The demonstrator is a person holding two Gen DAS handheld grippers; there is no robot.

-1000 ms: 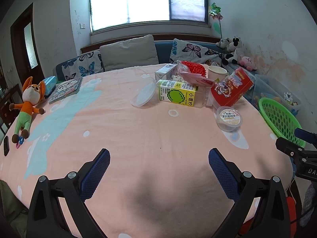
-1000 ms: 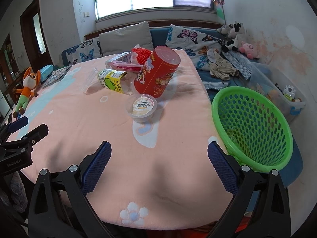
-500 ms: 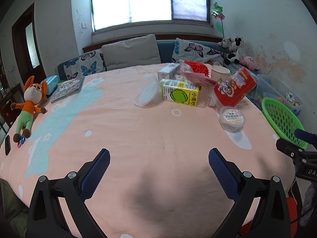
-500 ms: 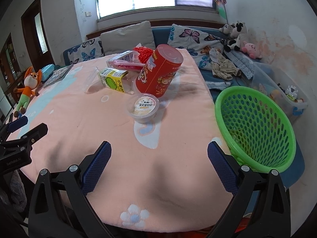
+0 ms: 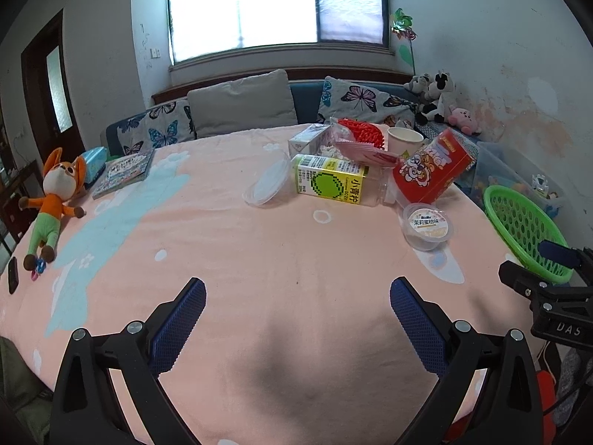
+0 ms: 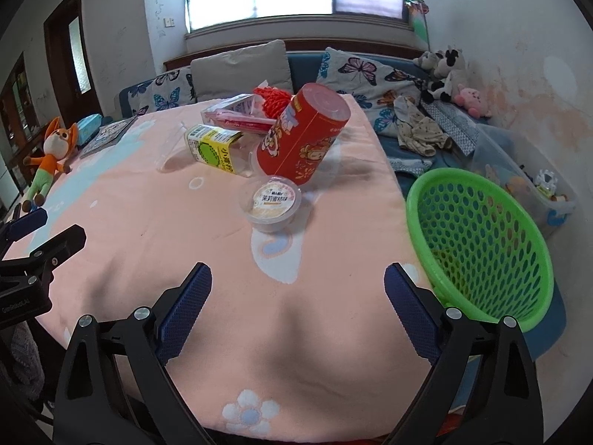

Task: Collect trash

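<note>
Trash lies at the far right of the pink-covered table [image 5: 222, 244]: a red can [image 5: 431, 170] [image 6: 304, 141] lying tilted, a yellow-green drink carton [image 5: 330, 183] [image 6: 213, 148], a clear pudding cup [image 5: 428, 224] [image 6: 270, 202], a clear plastic lid [image 5: 267, 185], a paper cup [image 5: 404, 139], a red mesh bag [image 5: 357, 133] and a white carton [image 5: 309, 142]. A green basket [image 6: 478, 237] [image 5: 522, 226] stands off the table's right edge. My left gripper [image 5: 296, 311] and right gripper [image 6: 296, 296] are both open and empty, over the near table edge.
A fox plush [image 5: 55, 200], a book [image 5: 126, 172] and a blue tissue box [image 5: 94, 161] lie at the table's left. A sofa with butterfly cushions [image 5: 241, 107] and plush toys [image 5: 433, 98] stands behind. A clear storage bin [image 6: 530, 181] sits beyond the basket.
Both grippers have moved slightly forward and up toward the trash pile; the objects appear a little closer. Nothing was grasped.
</note>
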